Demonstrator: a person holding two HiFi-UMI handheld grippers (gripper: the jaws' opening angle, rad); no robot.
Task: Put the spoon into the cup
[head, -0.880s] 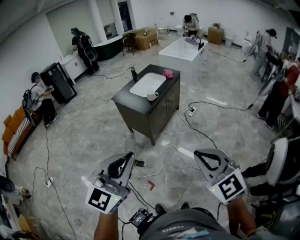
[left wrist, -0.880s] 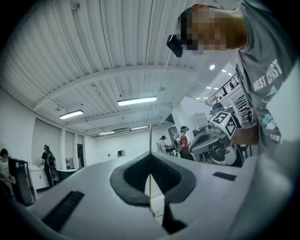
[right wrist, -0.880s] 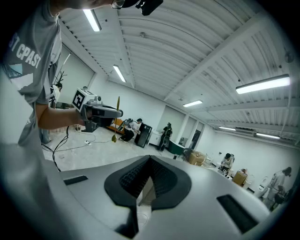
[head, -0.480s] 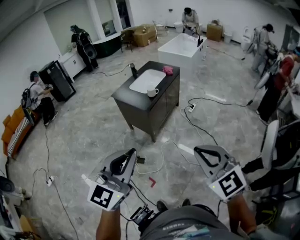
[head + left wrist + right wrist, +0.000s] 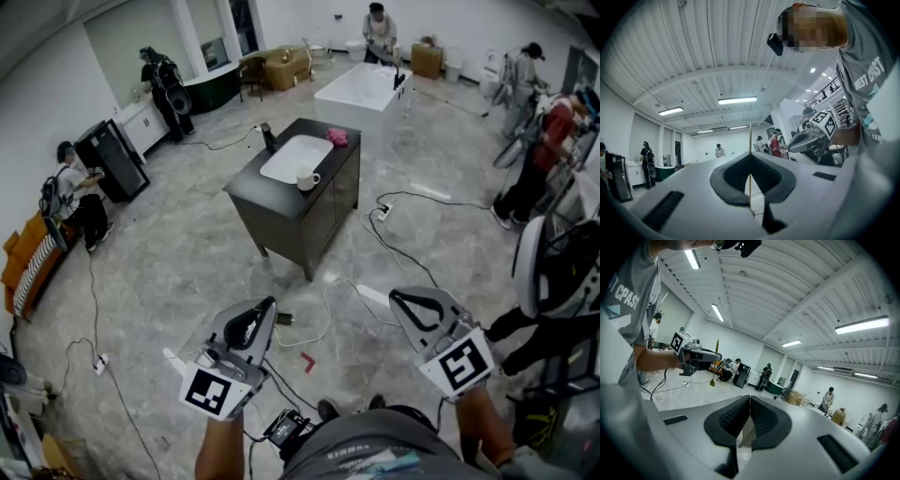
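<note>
Pinching a slim golden spoon by its handle, the left gripper is held at the lower left of the head view, above a grey marbled floor. In the left gripper view the spoon is seen edge-on as a thin upright line at the seam of the closed pads. In the right gripper view it is shown crossing that gripper upright, with the handle above and the bowl hanging below. In the head view the spoon is too small to be picked out with certainty.

The right gripper is held at the lower right, well apart from the left one. Its pads are pressed together at the tips and nothing is caught between them.

Both grippers are pointed toward the upper middle of the frame, where a black cabinet is placed with a white basin sunk into its top. The cup, white and upright, is set on the cabinet top just beside the basin's near right edge, well away from both grippers. A pink cloth is laid at the far corner of the top, and a dark upright object is seen at the basin's far left side.

Cables are trailed over the floor between the cabinet and the grippers. A seated person is seen at the left edge, and others are spread along the top and right of the frame.
</note>
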